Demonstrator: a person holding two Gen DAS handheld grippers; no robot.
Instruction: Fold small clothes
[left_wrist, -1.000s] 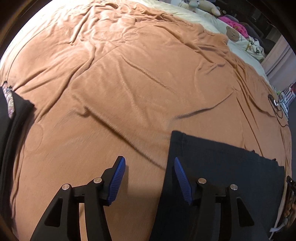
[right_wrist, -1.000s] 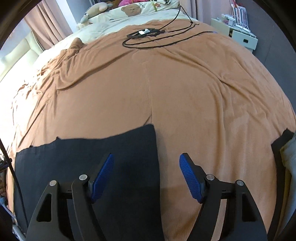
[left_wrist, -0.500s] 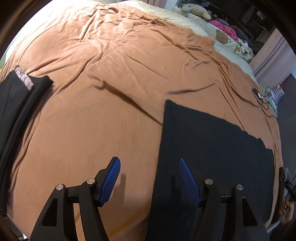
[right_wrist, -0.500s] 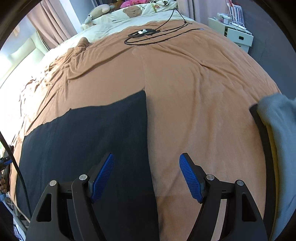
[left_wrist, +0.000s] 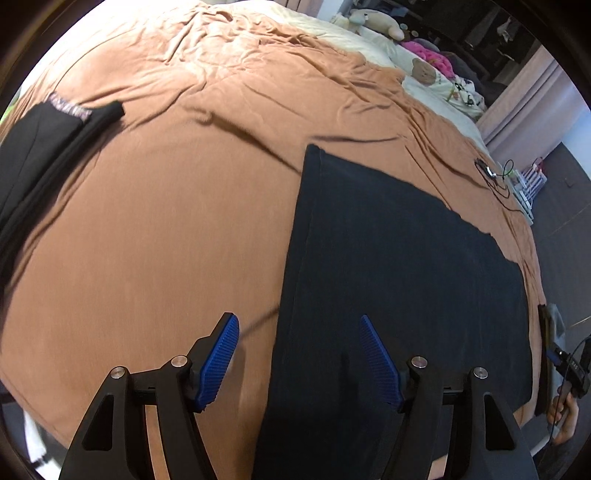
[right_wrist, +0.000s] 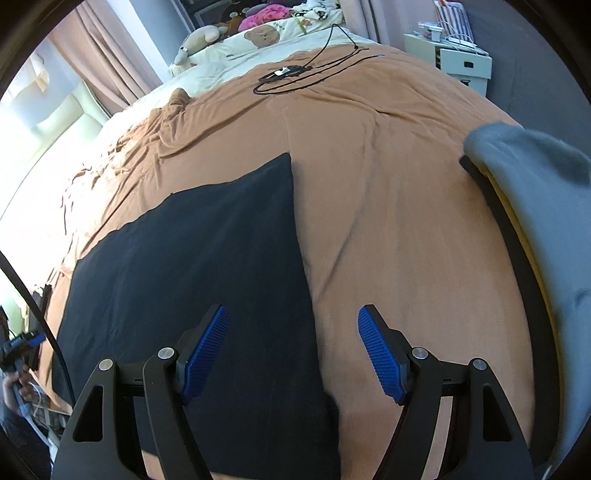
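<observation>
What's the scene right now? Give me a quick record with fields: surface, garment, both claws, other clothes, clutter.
surface: bed with brown blanket
garment: dark cloth, spread flat on the blanket
left claw: open, nothing gripped, straddling the cloth's left edge; jaws have just been opening
right claw: open, nothing gripped, straddling the cloth's right edge
other clothes: black folded pile at left; grey garment at right
clutter: black cable at the far end, stuffed toys by the pillows
</observation>
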